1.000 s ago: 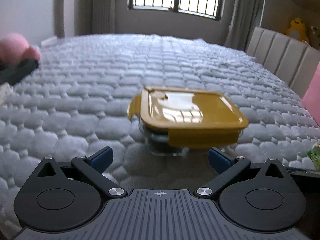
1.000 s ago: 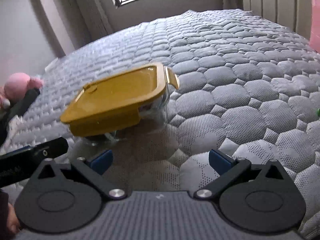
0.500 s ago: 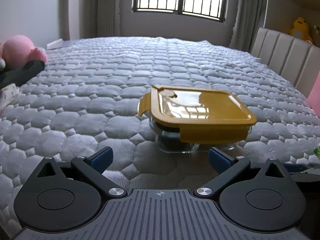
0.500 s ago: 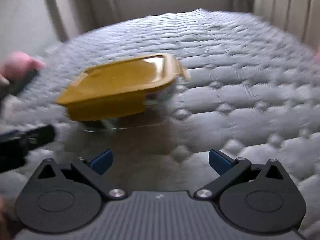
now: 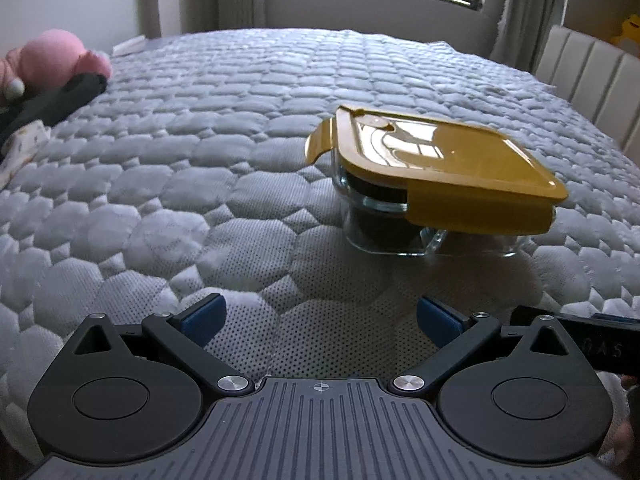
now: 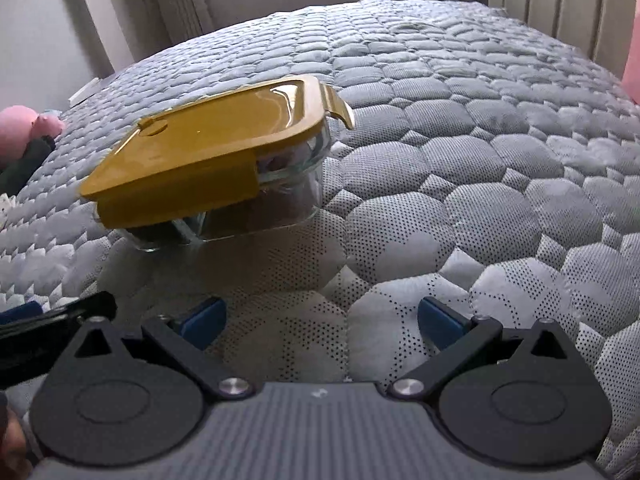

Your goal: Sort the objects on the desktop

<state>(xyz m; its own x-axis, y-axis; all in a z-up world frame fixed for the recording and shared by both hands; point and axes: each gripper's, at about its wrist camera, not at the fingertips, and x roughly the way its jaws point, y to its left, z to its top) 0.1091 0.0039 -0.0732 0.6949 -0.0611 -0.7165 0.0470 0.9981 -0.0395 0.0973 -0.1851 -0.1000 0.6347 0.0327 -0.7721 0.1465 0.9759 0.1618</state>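
Note:
A glass food container with a yellow clip lid stands on a grey quilted bed. In the left wrist view it is ahead and to the right of my left gripper, which is open and empty. In the right wrist view the container is ahead and to the left of my right gripper, also open and empty. One side flap of the lid sticks out, unclipped. Dark contents show through the glass.
A pink plush toy and a dark cloth lie at the bed's left edge. A padded headboard runs along the right. A pink object sits at the far right. The other gripper's black body shows at each view's lower edge.
Both grippers have come closer to the container. In the left view it has shifted right and grown larger. Both grippers stay open.

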